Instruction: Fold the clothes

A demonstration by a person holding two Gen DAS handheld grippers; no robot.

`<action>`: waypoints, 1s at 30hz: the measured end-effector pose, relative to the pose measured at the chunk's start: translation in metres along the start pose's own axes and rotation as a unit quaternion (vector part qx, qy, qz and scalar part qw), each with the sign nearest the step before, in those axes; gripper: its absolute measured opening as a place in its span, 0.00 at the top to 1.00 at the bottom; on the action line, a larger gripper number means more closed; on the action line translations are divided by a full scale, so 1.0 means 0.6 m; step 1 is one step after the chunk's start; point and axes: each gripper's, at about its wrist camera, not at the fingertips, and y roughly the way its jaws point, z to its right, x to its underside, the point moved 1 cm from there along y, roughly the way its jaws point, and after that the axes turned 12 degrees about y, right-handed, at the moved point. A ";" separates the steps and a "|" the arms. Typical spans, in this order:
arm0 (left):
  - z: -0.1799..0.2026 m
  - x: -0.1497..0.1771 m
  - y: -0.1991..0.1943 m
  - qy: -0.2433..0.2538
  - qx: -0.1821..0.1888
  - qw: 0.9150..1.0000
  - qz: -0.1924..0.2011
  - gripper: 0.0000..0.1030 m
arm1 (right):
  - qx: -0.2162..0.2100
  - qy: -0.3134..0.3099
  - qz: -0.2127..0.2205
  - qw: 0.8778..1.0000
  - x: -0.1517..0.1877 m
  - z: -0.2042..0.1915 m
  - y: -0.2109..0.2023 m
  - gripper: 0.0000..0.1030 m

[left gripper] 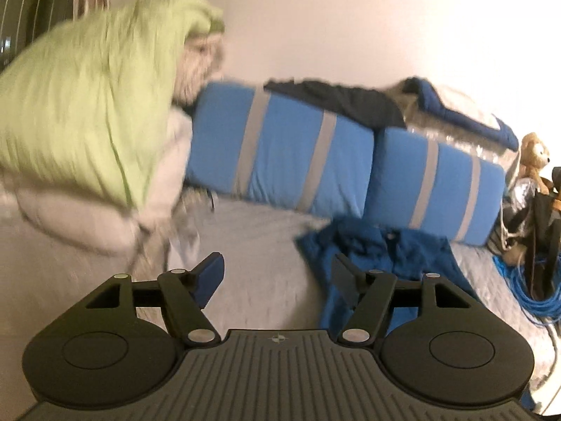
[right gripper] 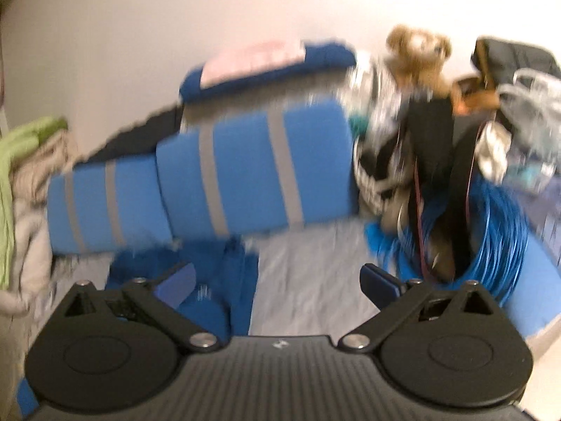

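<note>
Between my left jaws lies bare grey bedsheet [left gripper: 266, 245], free to pass. The blue shirt [left gripper: 378, 256] sits crumpled just right of them. Ahead, blue cushions [left gripper: 280, 151] block the way; a green pillow [left gripper: 87, 112] crowds the left. Right of my right jaws, coiled blue cable [right gripper: 491, 231] stands in the way.

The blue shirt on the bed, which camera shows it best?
The left wrist view: the blue shirt lies crumpled on the grey sheet, mostly unobstructed. In the right wrist view it is blurred and partly hidden behind the gripper's linkage.

Left hand-held gripper [left gripper: 277, 277] gapes empty above blue garment [left gripper: 385, 263].
</note>
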 end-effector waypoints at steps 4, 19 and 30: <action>0.003 -0.060 -0.021 0.030 0.013 0.999 0.000 0.28 | -0.002 0.001 0.055 0.999 -0.083 -0.002 -0.023 0.00; 0.067 -0.207 0.089 0.061 0.074 0.991 0.092 0.22 | 0.010 -0.003 0.111 0.994 -0.249 -0.019 0.029 0.00; 0.137 -0.215 0.222 0.035 0.051 0.987 0.147 0.22 | 0.058 -0.051 0.166 0.983 -0.264 -0.059 0.128 0.00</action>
